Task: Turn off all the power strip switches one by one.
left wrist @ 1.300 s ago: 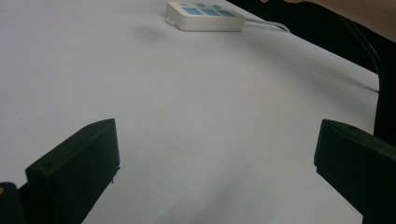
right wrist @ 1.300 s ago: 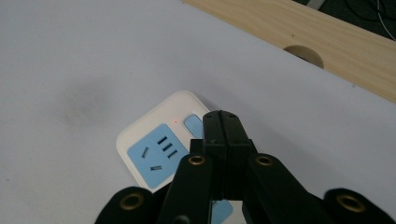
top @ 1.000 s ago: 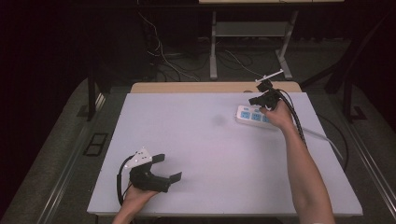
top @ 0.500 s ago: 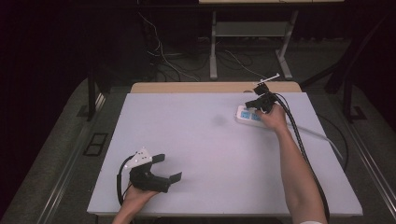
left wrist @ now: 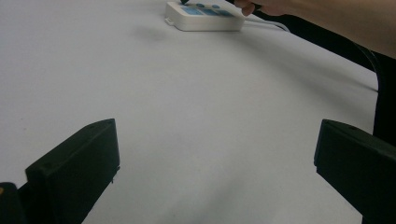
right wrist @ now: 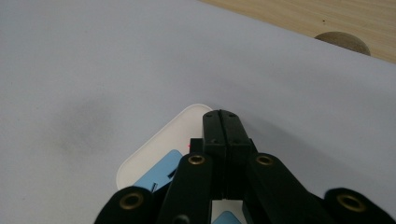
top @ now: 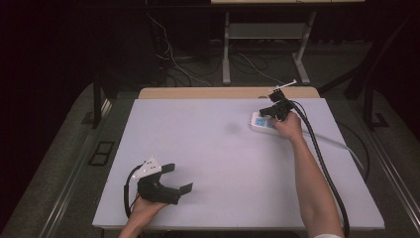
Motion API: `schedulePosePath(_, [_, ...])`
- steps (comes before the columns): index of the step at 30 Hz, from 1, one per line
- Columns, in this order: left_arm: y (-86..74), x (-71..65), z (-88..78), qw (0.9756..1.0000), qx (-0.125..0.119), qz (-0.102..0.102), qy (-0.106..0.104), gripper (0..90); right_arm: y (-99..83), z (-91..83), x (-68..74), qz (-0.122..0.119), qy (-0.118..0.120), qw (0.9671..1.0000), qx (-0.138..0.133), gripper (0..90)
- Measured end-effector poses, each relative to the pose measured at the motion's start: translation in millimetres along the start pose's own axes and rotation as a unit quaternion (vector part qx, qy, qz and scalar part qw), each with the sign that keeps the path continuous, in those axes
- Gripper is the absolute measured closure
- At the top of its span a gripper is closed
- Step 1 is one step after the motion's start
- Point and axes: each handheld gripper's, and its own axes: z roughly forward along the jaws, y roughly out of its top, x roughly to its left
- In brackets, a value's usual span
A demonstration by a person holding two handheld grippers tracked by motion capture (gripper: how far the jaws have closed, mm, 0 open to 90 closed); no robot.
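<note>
A white power strip point(top: 258, 122) with blue sockets lies at the far right of the white table point(top: 223, 163). My right gripper point(top: 266, 110) is shut, jaws pressed together with nothing between them, and hangs right over the strip's left end point(right wrist: 159, 144). In the right gripper view its closed tip point(right wrist: 222, 122) sits above the strip's corner near a small red light. My left gripper point(top: 176, 178) rests open on the table near the front left edge, its fingers point(left wrist: 77, 170) wide apart over bare surface. The power strip point(left wrist: 203, 16) lies far ahead of it in the left gripper view.
A white cord point(top: 341, 145) runs from the strip toward the table's right edge. A wooden strip point(top: 228, 92) with a round hole point(right wrist: 341, 43) borders the far edge. Cables and a metal stand point(top: 262, 34) lie on the floor behind.
My right gripper has shifted left along the power strip, from its middle to its left end. The left gripper has stayed put.
</note>
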Motion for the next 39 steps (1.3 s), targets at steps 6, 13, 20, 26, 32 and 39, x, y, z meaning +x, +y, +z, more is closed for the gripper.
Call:
schedulePosePath(6, [0.0, -1.1, 0.5, 1.0, 0.002, 0.002, -0.001, 0.0, -3.2, -0.3, -3.2, 0.027, 0.009, 0.9996, -0.009, 90.0])
schedulePosePath(13, [0.1, -1.4, 0.0, 1.0, 0.001, 0.003, 0.0, 0.0, -5.1, 0.3, -1.9, 0.018, 0.008, 0.9997, -0.011, 90.0])
schedulePosePath(20, [-0.1, -0.8, 1.8, 1.0, 0.004, 0.003, -0.001, 0.0, -10.4, -0.5, -3.6, 0.018, 0.013, 0.9994, -0.027, 90.0])
schedulePosePath(26, [0.2, -1.0, 1.4, 1.0, 0.004, 0.003, -0.001, 0.0, -9.9, -0.5, -3.5, 0.01, 0.013, 0.9995, -0.026, 90.0])
schedulePosePath(32, [0.3, 0.0, 0.9, 1.0, 0.002, 0.001, 0.001, 0.0, -7.8, -1.0, -3.3, -0.008, 0.009, 0.9997, -0.02, 90.0])
schedulePosePath(39, [-0.2, 2.5, 0.2, 1.0, -0.001, -0.006, 0.003, 0.0, -1.9, -30.2, -2.9, -0.029, 0.009, 0.9985, -0.046, 90.0])
